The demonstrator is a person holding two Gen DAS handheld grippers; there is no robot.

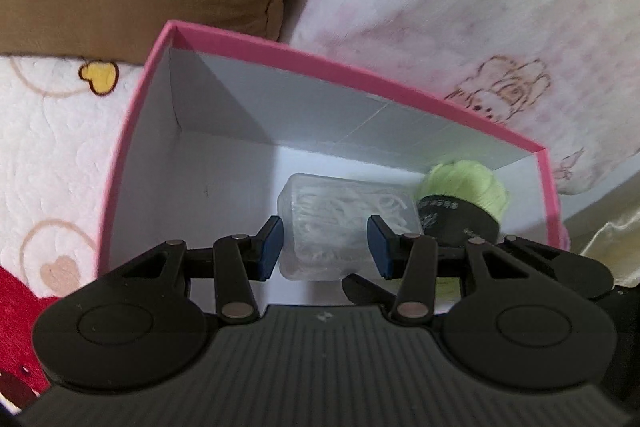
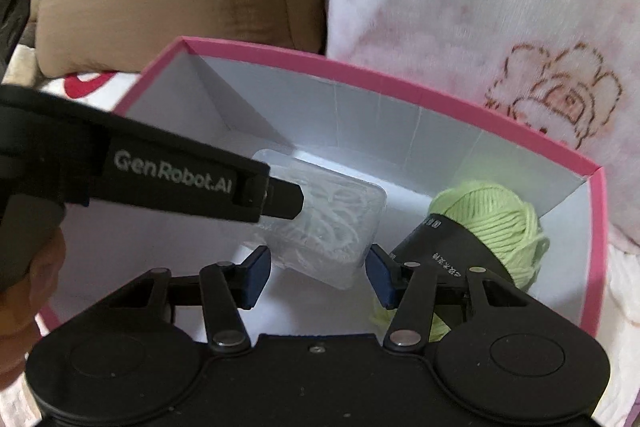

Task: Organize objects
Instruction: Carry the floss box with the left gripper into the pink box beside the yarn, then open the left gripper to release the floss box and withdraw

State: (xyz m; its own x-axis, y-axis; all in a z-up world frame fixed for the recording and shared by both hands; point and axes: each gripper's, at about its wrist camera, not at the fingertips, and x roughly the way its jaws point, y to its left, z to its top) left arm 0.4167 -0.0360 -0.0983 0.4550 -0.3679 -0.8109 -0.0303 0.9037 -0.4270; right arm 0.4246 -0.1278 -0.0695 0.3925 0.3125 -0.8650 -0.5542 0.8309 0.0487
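Pink box (image 1: 280, 45) is receiving clear case (image 1: 340, 223), left gripper (image 1: 326, 245) clamping it; right gripper (image 2: 318, 273) is hovering, jaws apart.

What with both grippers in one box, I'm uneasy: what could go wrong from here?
1. The left gripper seems to clamp the case while the right gripper straddles it too; they may collide.
2. The yarn sits right beside the right gripper; a loose strand could snag.
3. The box rests on soft bedding and could tip if pushed.
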